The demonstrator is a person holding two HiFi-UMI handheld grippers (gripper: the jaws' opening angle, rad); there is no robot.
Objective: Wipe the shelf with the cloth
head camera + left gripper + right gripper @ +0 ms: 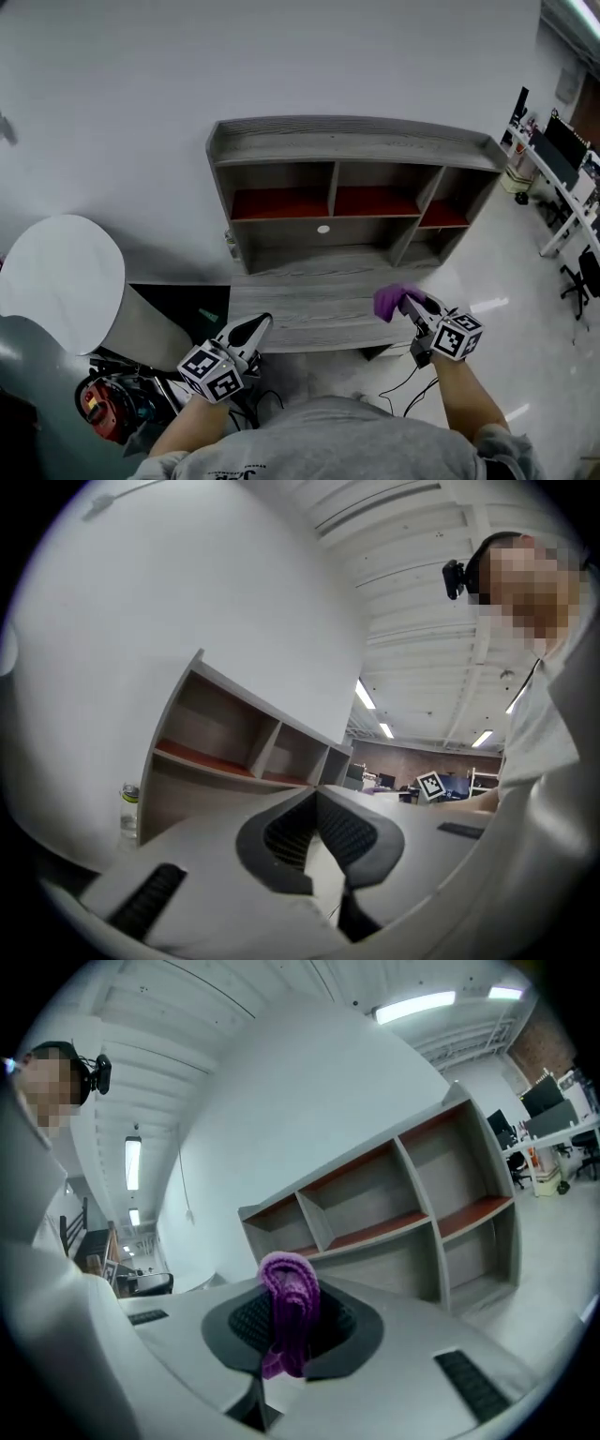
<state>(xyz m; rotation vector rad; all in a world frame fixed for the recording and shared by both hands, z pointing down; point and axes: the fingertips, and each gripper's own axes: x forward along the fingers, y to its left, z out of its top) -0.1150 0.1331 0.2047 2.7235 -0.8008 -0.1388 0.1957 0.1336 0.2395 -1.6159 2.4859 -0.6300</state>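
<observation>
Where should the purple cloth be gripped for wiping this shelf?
Probably as the right gripper has the cloth: pinched across its bunched middle, approached from the person's side, so the soft folded loop juts past the jaw tips toward the shelf.

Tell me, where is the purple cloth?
The purple cloth is pinched in the right tool, on the head view's right, near the shelf's front edge.

The grey wood-grain shelf unit (347,150) looks matt and streaky (its inner ledges are smooth red). The purple knitted cloth (289,1307) is soft and ribbed. The pale floor (525,328) is glossy.
</observation>
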